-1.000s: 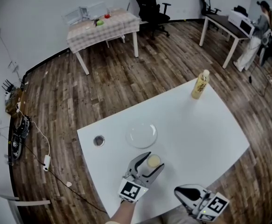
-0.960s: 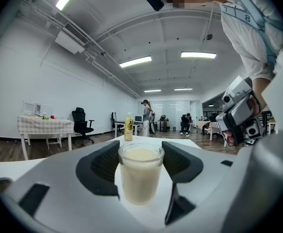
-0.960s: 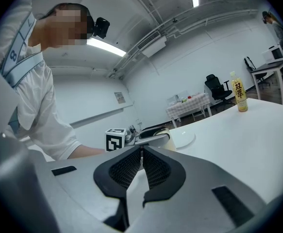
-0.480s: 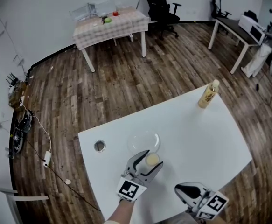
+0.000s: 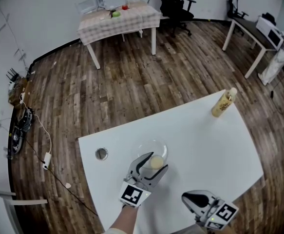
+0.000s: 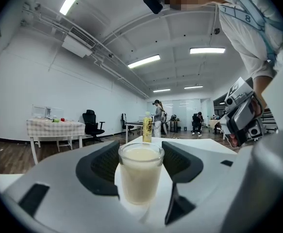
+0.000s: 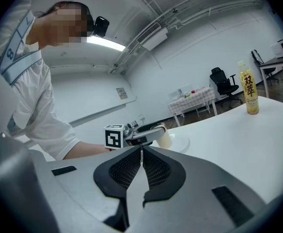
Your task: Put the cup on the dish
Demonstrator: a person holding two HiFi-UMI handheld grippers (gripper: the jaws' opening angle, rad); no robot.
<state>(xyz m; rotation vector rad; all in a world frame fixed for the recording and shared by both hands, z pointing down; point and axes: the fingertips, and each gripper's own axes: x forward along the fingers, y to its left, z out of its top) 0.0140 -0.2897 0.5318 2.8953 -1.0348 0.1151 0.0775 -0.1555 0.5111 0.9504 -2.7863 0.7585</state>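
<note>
A smooth, matte white table [image 5: 205, 145] with rounded corners stands on dark, streaky wood-plank flooring [image 5: 132, 87]. Near its front edge lies the dish [image 5: 142, 149], a round, shallow, clear glass plate, faint against the white top. A small round metal-rimmed hole [image 5: 101, 153] is set in the tabletop to the left of it. At the far corner stands a slim plastic bottle [image 5: 224, 103] of yellow drink with a pale cap. The cup [image 6: 141, 176] is a small, straight-sided clear glass tumbler, thick at the rim and nearly full of an opaque creamy liquid. The left gripper [image 5: 154, 161] has a smooth grey plastic body, curved dark pads with a fine mesh texture, and a cube with a black-and-white square marker. Its jaws stand wide apart and clamp the cup upright, one pad against each side of the glass near the rim. From the head view the cup is over the near part of the dish; whether its base rests on the glass cannot be told. The right gripper [image 7: 141, 152], of the same make, is low over the table's front edge, well apart from the dish. Its two meshed pads are pressed together with nothing between them.
</note>
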